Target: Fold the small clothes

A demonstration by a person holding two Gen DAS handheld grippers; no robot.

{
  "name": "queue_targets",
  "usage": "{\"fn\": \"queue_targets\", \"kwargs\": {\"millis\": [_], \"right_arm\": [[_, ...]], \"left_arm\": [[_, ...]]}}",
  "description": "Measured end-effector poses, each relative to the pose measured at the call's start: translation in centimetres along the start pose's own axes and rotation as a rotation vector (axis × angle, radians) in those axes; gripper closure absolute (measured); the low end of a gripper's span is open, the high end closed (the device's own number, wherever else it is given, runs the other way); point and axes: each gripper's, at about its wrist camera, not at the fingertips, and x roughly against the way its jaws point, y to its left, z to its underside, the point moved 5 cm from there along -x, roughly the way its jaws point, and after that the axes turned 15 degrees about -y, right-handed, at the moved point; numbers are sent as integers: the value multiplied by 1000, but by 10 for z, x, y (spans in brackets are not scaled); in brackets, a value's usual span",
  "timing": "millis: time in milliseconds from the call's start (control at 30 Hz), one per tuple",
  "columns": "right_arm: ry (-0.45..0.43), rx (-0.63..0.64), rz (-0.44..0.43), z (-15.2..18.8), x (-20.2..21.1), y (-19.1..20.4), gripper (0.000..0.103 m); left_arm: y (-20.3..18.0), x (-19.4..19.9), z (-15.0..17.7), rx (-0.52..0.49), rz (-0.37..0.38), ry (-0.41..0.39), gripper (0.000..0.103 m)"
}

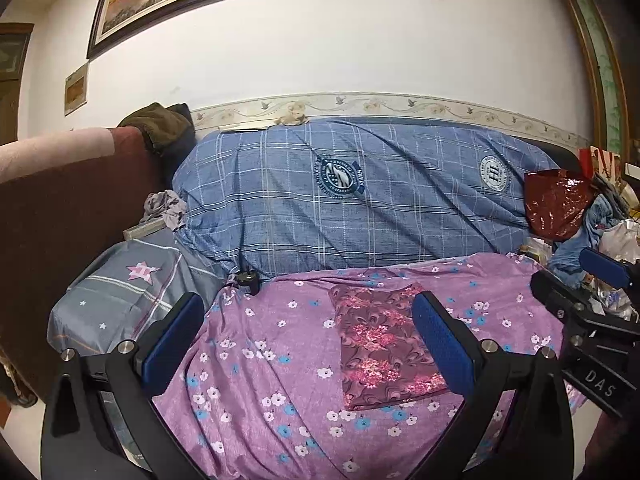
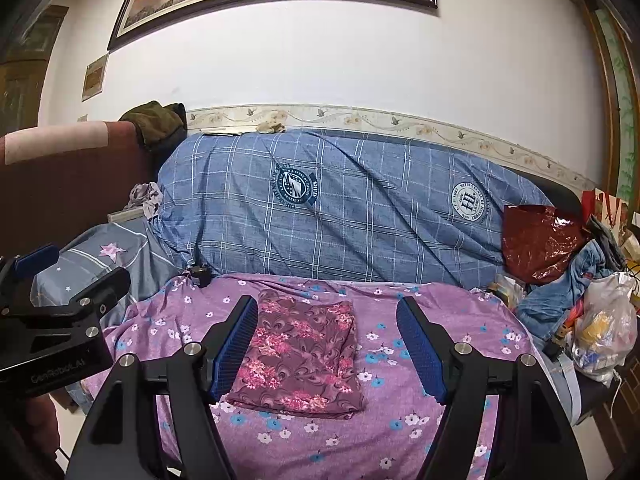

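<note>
A small maroon garment with pink flowers (image 1: pixel 384 346) lies folded into a flat rectangle on the purple flowered sheet (image 1: pixel 280 360). It also shows in the right wrist view (image 2: pixel 300 350) on the sheet (image 2: pixel 420 312). My left gripper (image 1: pixel 308 340) is open and empty, held above the sheet just left of the garment. My right gripper (image 2: pixel 326 344) is open and empty, held above the garment. Each gripper shows at the edge of the other's view: the right one (image 1: pixel 588 280) and the left one (image 2: pixel 64 272).
A blue checked cover (image 1: pixel 360 192) drapes the sofa back behind the sheet. A grey star pillow (image 1: pixel 120 292) lies at left, by a brown armrest (image 1: pixel 60 208). A red plastic bag (image 2: pixel 540 240), jeans (image 2: pixel 568 292) and a white bag (image 2: pixel 604 328) pile up at right.
</note>
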Motion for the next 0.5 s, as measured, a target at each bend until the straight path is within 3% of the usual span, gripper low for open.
{"fn": "queue_targets", "kwargs": {"millis": [500], "right_arm": [[30,10,-1,9,-27,2,29]], "left_arm": [[2,-26,3,26,22,23,0]]}}
